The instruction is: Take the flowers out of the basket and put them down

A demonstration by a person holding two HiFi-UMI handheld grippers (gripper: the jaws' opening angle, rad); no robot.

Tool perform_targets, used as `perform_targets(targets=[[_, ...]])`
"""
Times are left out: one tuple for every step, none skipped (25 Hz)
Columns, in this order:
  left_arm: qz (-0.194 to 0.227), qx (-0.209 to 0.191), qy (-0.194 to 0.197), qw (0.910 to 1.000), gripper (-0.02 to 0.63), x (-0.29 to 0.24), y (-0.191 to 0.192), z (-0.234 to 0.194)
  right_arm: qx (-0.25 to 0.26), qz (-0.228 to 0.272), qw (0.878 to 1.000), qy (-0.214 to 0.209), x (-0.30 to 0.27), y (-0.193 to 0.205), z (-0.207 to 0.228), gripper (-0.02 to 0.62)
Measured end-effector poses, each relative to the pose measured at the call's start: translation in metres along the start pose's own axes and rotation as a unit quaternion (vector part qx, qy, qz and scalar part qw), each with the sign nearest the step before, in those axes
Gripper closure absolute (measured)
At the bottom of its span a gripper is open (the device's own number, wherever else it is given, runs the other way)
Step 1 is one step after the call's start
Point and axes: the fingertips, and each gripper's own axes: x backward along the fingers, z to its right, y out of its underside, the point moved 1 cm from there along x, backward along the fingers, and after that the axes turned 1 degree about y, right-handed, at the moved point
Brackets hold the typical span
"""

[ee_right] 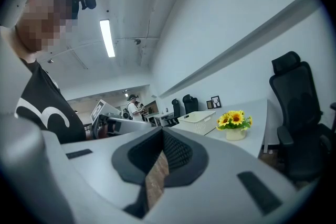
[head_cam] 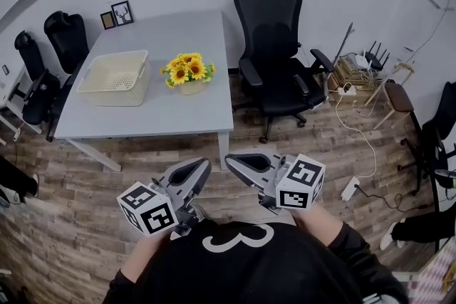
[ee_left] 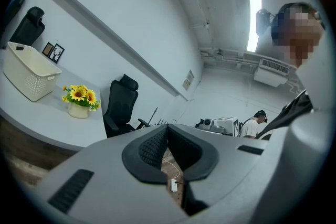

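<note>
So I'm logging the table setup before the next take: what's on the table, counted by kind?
basket: 1
pot of flowers: 1
picture frames: 2
Total: 4

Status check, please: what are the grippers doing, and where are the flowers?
Left gripper, right gripper shut, empty, short of the table. Flowers stand beside basket, not inside. Nothing in the way.
</note>
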Motion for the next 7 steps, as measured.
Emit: perform_targets(targets=[[-0.001,0.002,0.0,1.0,0.592,-0.0007,0.0003,0.0,0.0,0.001,1.0,0.0,0.0003,-0.0002,0.0001,0.589],[-0.001,0.002,0.0,1.0,0.594,-0.0014,0.0005,0.0003,-0.001,0.001,1.0,-0.001,0.0009,-0.0001,0.0002,0.589],[-0.001,0.003,0.0,1.0,0.594,-0.0023,0.0004,0.0008,-0.003,0.002,1.0,-0.002,0.0015,0.0001,0.0002,0.589],[-0.001,0.003,-0.001,1.0,0.592,-0.0032,0.0001,0.0013,-0.004,0.002,1.0,-0.003,0.002,0.0003,0.0002,0.589],[-0.002,0.004,-0.002,1.0,0.594,-0.0042,-0.0004,0.002,-0.005,0.002,1.0,-0.003,0.0024,0.0004,0.0002,0.589],[-0.003,0.005,-0.003,1.0,0.592,-0.0053,-0.0009,0.0026,-0.005,0.002,1.0,-0.004,0.0028,0.0003,0.0003,0.589],[-0.004,0.005,-0.004,1.0,0.594,-0.0065,-0.0014,0.0033,-0.005,0.002,1.0,-0.005,0.0033,0.0002,0.0005,0.589]])
